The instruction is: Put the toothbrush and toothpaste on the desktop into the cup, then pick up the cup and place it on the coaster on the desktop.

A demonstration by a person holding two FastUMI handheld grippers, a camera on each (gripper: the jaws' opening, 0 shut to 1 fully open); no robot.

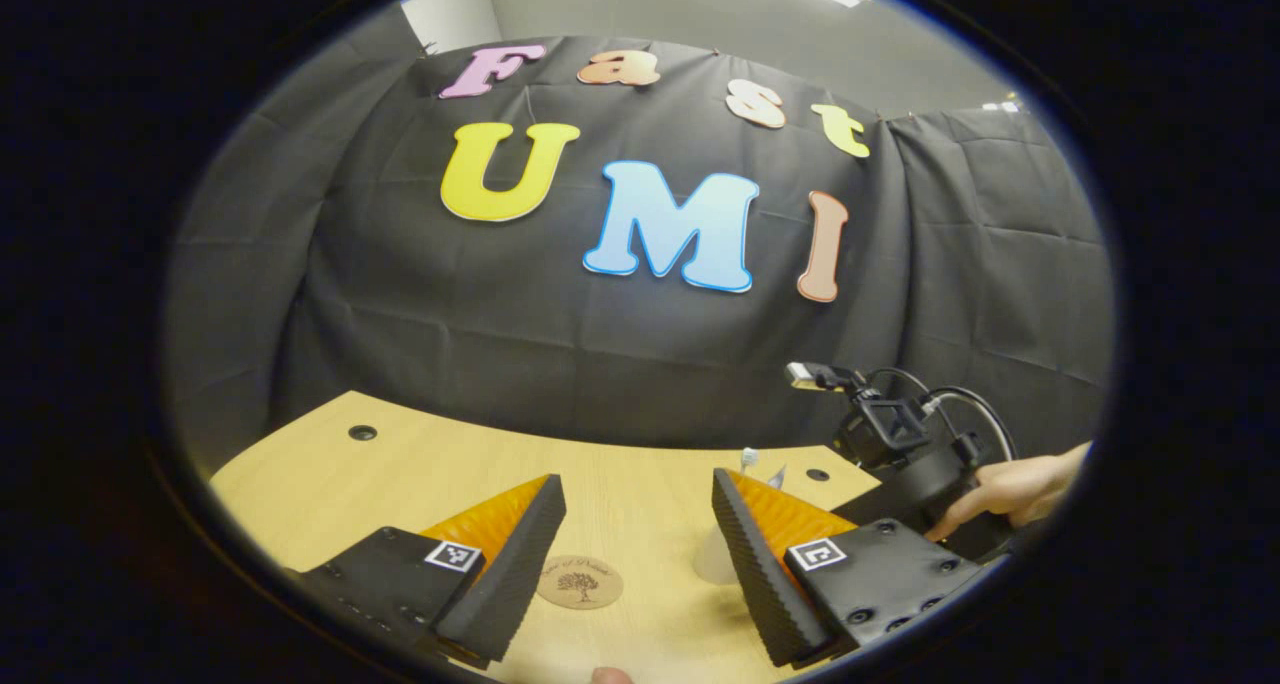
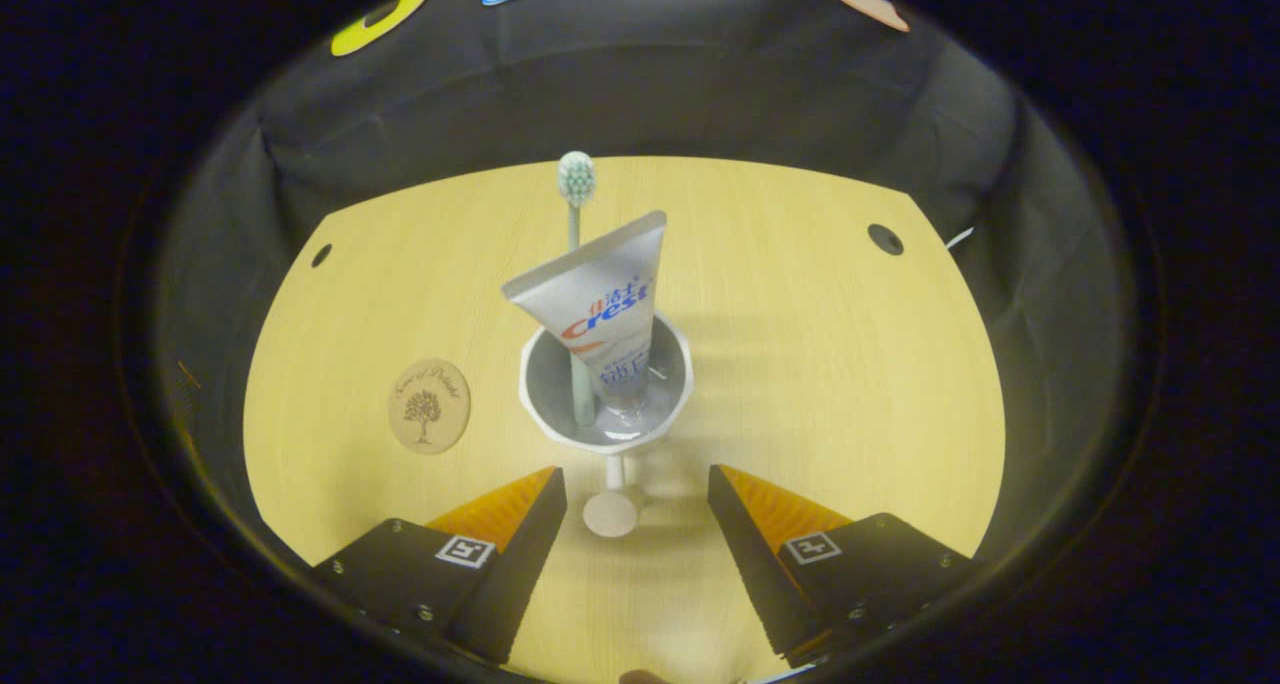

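Wooden bench (image 2: 800, 364): toothbrush (image 2: 576, 179) and toothpaste (image 2: 605, 309) already stand in the cup (image 2: 675, 364), just ahead of the wide-open, empty right claw (image 2: 637, 509); coaster (image 2: 429, 405) off left. Clumsy grab might tip that top-heavy cup.

A white cup (image 2: 606, 379) stands upright on the wooden desk (image 2: 820, 384), holding a silver toothpaste tube (image 2: 605, 309) and a toothbrush (image 2: 575, 214), bristles up. The round wooden coaster (image 2: 429, 405) lies near it, apart.

Left gripper (image 1: 638, 544) open above coaster (image 1: 580, 582); cup (image 1: 716, 559) perhaps beside
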